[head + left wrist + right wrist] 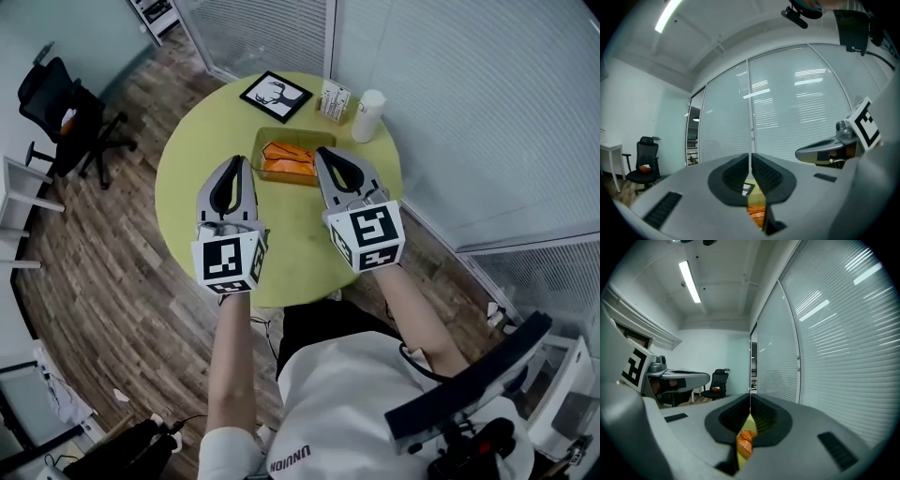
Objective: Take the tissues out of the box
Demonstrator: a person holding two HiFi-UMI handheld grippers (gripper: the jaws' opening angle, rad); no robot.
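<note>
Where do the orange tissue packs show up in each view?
Head view: orange tissue packs upper centre, in the green box.
Left gripper view: a sliver, bottom centre.
Right gripper view: a sliver, bottom centre.
Shared landmark: the black office chair, left in all three.

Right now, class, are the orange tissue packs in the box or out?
In. The head view shows the orange tissue packs lying within the walls of the box, none on the table.
</note>
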